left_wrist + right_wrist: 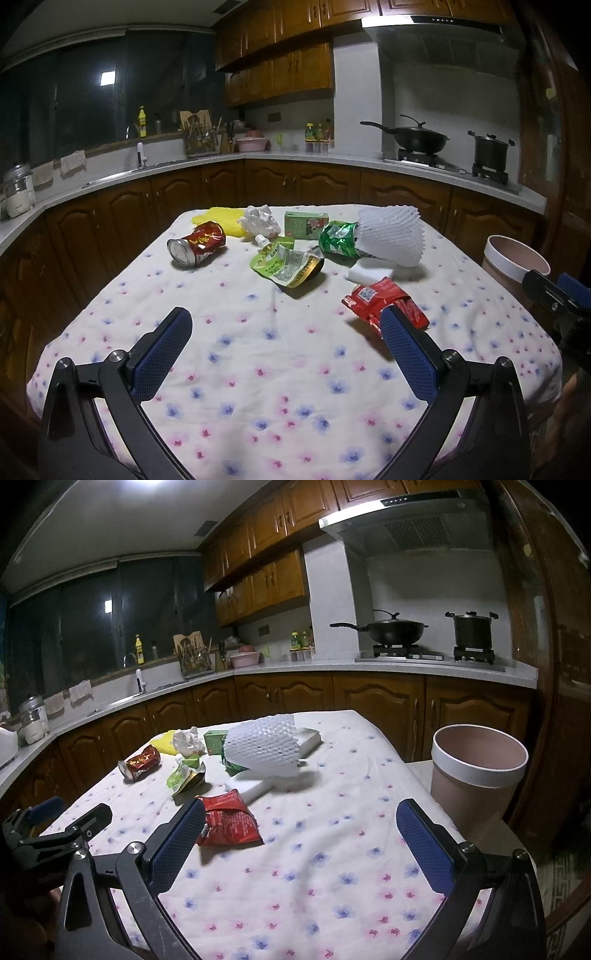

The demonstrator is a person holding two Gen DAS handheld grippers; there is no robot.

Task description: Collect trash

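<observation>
I hold my left gripper (286,332) wide open over the flowered tabletop (295,369), with nothing in it. My right gripper (301,825) is wide open and empty too. The trash lies in a bunch on the far half: a red can (197,242), a green pouch (288,263), a white foam net (392,236) and a red wrapper (229,821) just beside my right gripper's left finger. A pink bin (476,771) stands at the right edge.

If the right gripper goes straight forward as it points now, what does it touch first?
Probably only the flowered tablecloth: the right gripper is open, with the red wrapper beside its left finger, slightly off the line. Depth is unclear.
</observation>
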